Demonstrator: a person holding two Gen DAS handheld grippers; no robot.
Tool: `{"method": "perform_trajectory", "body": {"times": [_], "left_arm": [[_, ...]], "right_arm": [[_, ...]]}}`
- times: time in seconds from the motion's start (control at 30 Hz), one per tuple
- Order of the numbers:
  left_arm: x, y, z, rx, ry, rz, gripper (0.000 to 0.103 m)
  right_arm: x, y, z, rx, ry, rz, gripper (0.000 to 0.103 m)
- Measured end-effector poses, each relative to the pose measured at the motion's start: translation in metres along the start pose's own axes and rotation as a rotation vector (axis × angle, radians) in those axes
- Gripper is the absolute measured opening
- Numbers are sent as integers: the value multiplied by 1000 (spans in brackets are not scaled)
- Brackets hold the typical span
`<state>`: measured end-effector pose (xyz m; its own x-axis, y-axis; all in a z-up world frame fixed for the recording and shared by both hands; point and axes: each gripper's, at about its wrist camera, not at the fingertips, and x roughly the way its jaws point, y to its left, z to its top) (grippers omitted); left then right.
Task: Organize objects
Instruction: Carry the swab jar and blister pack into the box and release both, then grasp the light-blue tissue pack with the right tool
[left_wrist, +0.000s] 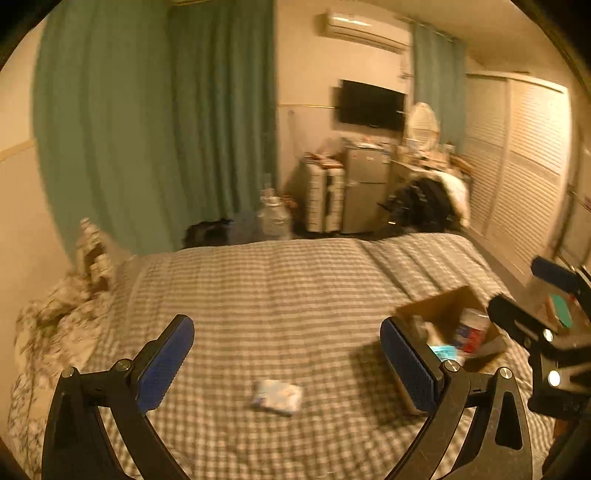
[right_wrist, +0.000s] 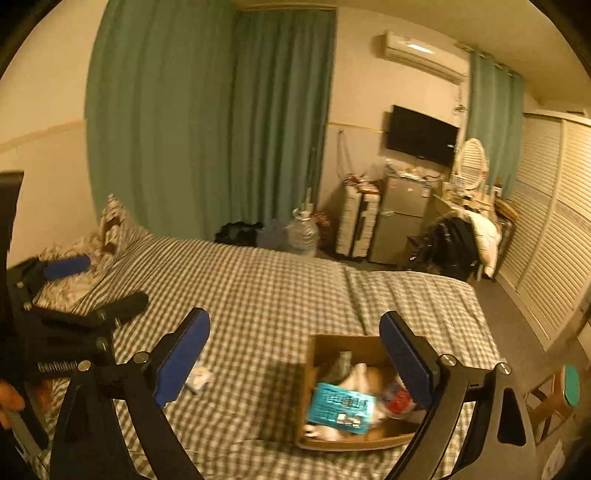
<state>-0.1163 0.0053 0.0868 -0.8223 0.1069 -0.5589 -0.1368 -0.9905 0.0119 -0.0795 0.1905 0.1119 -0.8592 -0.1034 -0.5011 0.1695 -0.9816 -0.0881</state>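
**Both grippers spread wide over checked bed, nothing held**

Left gripper (left_wrist: 287, 363), black frame with blue pads: jaws wide apart, empty, above the grey-and-white checked bedspread (left_wrist: 280, 288). Small white-and-blue plastic packet (left_wrist: 277, 397) lies flat on the bedspread, in line with the gap between the fingers and clear of both pads. Blurred; print unreadable.

Right gripper (right_wrist: 294, 356), same build: jaws also spread, empty. Open brown cardboard box (right_wrist: 354, 393) sits on the bedspread just beyond its right finger, partly hidden by that finger. Inside, a flat teal packet with dark print (right_wrist: 340, 408) lies on top of white items and something red; contents too smeared to name. In the left wrist view the box shows just past the left gripper's right pad, well apart from the loose packet.

Each gripper shows at the edge of the other's view.

Beyond: rumpled floral bedding (left_wrist: 55, 325) at the bed's left side, green curtains (left_wrist: 155, 122), wall-mounted black television (left_wrist: 371, 107), small silver fridge (left_wrist: 364, 188), white louvred wardrobe doors (left_wrist: 517, 166).
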Motion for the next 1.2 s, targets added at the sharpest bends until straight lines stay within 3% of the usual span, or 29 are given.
{"method": "perform_trajectory", "body": {"times": [0.17, 0.5, 0.6, 0.7, 0.8, 0.9, 1.03, 1.2], "left_arm": [[19, 48, -17, -43, 9, 91, 103], [89, 106, -60, -117, 57, 233, 103], [119, 118, -81, -142, 93, 239, 103], [152, 132, -114, -149, 131, 252, 103], [175, 140, -141, -116, 190, 266, 103], [191, 149, -155, -116, 241, 263, 103], [194, 158, -161, -178, 233, 210, 103], [199, 154, -166, -151, 262, 202, 103]], "right_arm": [[41, 36, -7, -29, 23, 64, 103], [145, 96, -27, -122, 71, 190, 103], [177, 111, -43, -146, 38, 184, 103], [203, 128, -80, -214, 12, 182, 103], [236, 148, -120, -306, 133, 254, 103], [257, 165, -141, -367, 218, 270, 103], [284, 170, -153, -341, 307, 278, 102], [298, 168, -158, -274, 385, 302, 98]]}}
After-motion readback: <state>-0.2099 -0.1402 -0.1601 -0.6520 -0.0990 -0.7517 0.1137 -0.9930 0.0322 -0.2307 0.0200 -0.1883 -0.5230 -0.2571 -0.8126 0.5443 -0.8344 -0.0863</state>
